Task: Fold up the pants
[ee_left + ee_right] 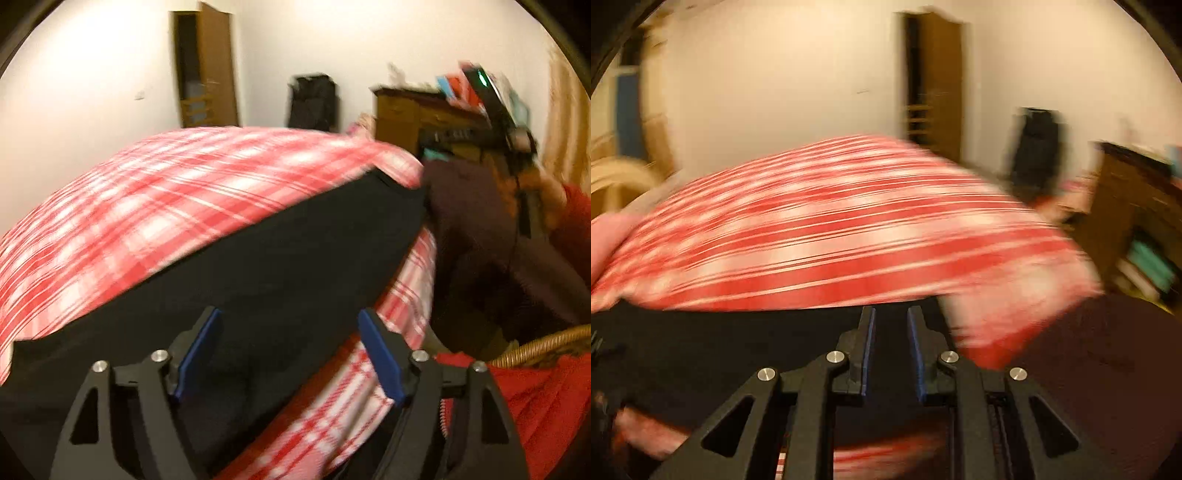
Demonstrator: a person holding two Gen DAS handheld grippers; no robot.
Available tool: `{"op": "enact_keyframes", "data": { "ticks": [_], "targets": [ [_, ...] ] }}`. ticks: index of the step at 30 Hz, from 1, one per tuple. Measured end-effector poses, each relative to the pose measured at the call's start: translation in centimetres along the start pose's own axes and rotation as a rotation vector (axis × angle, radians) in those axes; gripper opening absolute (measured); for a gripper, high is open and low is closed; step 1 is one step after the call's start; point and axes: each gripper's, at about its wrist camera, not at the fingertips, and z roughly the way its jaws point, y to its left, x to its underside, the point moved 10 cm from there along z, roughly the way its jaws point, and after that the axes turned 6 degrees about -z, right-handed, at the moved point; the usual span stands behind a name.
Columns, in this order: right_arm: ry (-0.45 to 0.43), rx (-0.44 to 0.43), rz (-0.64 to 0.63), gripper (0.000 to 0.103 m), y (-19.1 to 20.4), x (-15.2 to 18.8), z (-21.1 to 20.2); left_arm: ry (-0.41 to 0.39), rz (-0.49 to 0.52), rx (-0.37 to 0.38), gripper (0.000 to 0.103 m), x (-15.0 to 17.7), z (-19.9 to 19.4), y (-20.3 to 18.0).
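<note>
The black pants [280, 251] lie stretched across a bed with a red and white checked cover [166, 192]. My left gripper [290, 325] is open, its blue pads wide apart just above the near part of the pants, holding nothing. In the right wrist view the pants [720, 343] lie as a dark band along the near edge of the cover [831, 229]. My right gripper [891, 315] hovers over the pants' far edge, its pads a small gap apart with nothing between them. The right gripper also shows in the left wrist view [509, 122], far right. Both views are blurred.
A person in dark and red clothes [491, 236] stands at the right of the bed. A wicker basket with red cloth [546, 373] is at lower right. A wooden dresser [410, 114], a dark bag [314, 99] and a brown door [210, 62] stand by the far wall.
</note>
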Motion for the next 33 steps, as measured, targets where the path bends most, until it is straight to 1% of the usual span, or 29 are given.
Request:
{"op": "enact_keyframes", "data": {
  "ticks": [2,4,5,6,7,9,10,11,13,15,17,19,20,23,26,28,30,31,32,33],
  "targets": [
    [0.016,-0.096,-0.051,0.019,4.3,-0.5,2.1,-0.022,-0.064,-0.062,0.084,-0.2,-1.2,3.0],
    [0.024,-0.166,-0.121,0.019,8.9,-0.9,4.1,-0.034,-0.156,-0.153,0.085,0.3,-2.6,7.2],
    [0.028,-0.197,-0.151,0.019,10.8,-0.8,4.5,-0.035,-0.197,-0.194,0.085,0.8,-3.2,9.1],
    [0.043,-0.246,-0.191,0.019,13.3,-0.9,5.3,-0.03,-0.24,-0.236,0.085,1.3,-3.7,11.1],
    [0.056,-0.275,-0.212,0.021,14.7,-0.6,5.9,-0.02,-0.285,-0.277,0.085,1.9,-4.2,13.1],
    [0.082,-0.329,-0.256,0.031,17.7,-0.5,7.5,-0.012,-0.364,-0.353,0.085,2.9,-5.5,16.6],
    [0.088,-0.347,-0.286,0.039,19.3,-0.3,7.9,-0.019,-0.394,-0.372,0.085,3.1,-6.0,17.8],
    [0.086,-0.355,-0.304,0.043,20.1,-0.4,8.2,-0.028,-0.427,-0.384,0.085,3.3,-6.5,19.0],
    [0.08,-0.388,-0.331,0.043,21.8,-0.5,8.2,-0.032,-0.485,-0.407,0.085,3.8,-7.1,21.0],
    [0.071,-0.417,-0.348,0.043,22.7,-0.8,8.4,-0.018,-0.53,-0.443,0.085,4.1,-7.2,23.0],
    [0.069,-0.436,-0.398,0.043,24.2,-0.9,8.8,-0.019,-0.567,-0.446,0.085,4.2,-7.3,24.2],
    [0.081,-0.421,-0.466,0.043,25.1,-0.7,9.6,-0.013,-0.592,-0.418,0.085,3.8,-6.8,24.9],
    [0.085,-0.417,-0.495,0.043,25.3,-0.6,10.0,0.001,-0.586,-0.407,0.085,3.5,-6.2,25.0],
    [0.104,-0.428,-0.531,0.043,25.4,-0.5,10.8,0.057,-0.55,-0.436,0.083,3.4,-4.7,25.2],
    [0.139,-0.432,-0.561,0.043,25.2,-0.1,11.9,0.083,-0.572,-0.416,0.075,3.3,-3.2,26.0],
    [0.172,-0.423,-0.598,0.043,25.3,0.6,12.8,0.103,-0.596,-0.402,0.066,3.6,-2.2,26.3],
    [0.188,-0.421,-0.633,0.041,25.5,1.2,13.3,0.115,-0.607,-0.416,0.065,3.7,-1.3,26.8],
    [0.18,-0.428,-0.649,0.038,25.8,1.1,13.2,0.118,-0.605,-0.426,0.065,3.7,-1.2,26.8],
    [0.193,-0.443,-0.655,0.029,26.0,1.3,13.2,0.12,-0.603,-0.432,0.065,3.5,-1.0,26.9],
    [0.196,-0.442,-0.66,0.025,26.1,1.3,13.2,0.122,-0.603,-0.437,0.065,3.4,-0.8,27.1]
  ]
}}
